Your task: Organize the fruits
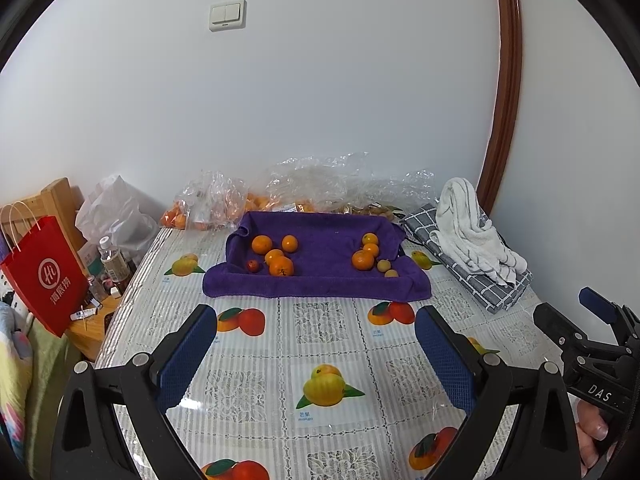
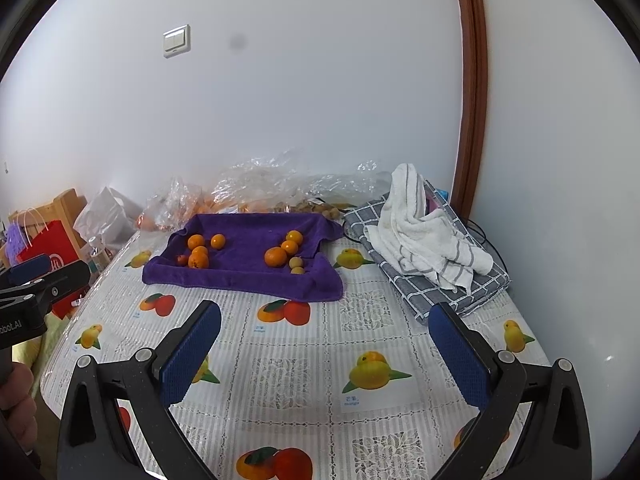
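While oranges [image 1: 276, 258] lie on the purple towel [image 1: 320, 280], left gripper [image 1: 316, 350] and right gripper [image 2: 324, 346] gape wide, empty.

Left gripper [image 1: 316, 354]: black frame, blue textured pads [image 1: 186, 354], jaws spread wide, nothing between them, held above the near part of the table and pointing toward its far edge. Right gripper [image 2: 326, 354]: same build, blue pads [image 2: 460, 360], jaws likewise wide apart and empty, level with its partner and aimed the same way. Right hand [image 1: 596, 436]: fingers wrapped around the handle, seen at the lower right of the left wrist view. Left hand [image 2: 18, 396]: gripping its handle at the lower left of the right wrist view.
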Demonstrator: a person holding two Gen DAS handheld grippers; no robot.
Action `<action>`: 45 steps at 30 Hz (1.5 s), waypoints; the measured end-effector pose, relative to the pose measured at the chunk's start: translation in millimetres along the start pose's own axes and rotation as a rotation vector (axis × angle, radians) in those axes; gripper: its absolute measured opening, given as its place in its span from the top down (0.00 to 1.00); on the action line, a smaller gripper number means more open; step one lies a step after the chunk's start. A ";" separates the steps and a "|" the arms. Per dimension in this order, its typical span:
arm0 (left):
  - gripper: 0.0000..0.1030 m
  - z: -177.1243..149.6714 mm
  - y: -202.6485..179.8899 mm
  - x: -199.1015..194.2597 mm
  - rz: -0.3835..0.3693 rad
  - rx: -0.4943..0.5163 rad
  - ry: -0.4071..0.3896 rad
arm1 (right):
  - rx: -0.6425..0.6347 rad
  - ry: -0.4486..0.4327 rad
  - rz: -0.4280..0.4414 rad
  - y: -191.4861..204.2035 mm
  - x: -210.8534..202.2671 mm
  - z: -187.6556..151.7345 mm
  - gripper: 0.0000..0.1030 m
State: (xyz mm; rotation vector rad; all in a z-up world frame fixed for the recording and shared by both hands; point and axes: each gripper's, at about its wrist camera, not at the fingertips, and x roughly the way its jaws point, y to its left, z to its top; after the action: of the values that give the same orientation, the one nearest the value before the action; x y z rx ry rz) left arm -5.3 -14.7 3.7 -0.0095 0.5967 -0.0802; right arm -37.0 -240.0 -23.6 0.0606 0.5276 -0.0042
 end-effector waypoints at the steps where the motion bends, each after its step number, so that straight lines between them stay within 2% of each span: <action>1: 0.03 0.0 0.0 0.1 0.000 0.000 0.000 | 0.000 0.000 -0.001 -0.2 0.0 0.0 0.01; 45: 0.03 -0.2 -0.9 -2.4 0.003 -0.017 0.003 | -0.003 -0.005 -0.011 4.8 -3.5 -3.6 0.01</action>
State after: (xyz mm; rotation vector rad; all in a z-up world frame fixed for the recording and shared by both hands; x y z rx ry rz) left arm -7.4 -15.4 4.9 -0.0251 0.6007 -0.0724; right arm -41.7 -235.0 -24.7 0.0544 0.5226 -0.0145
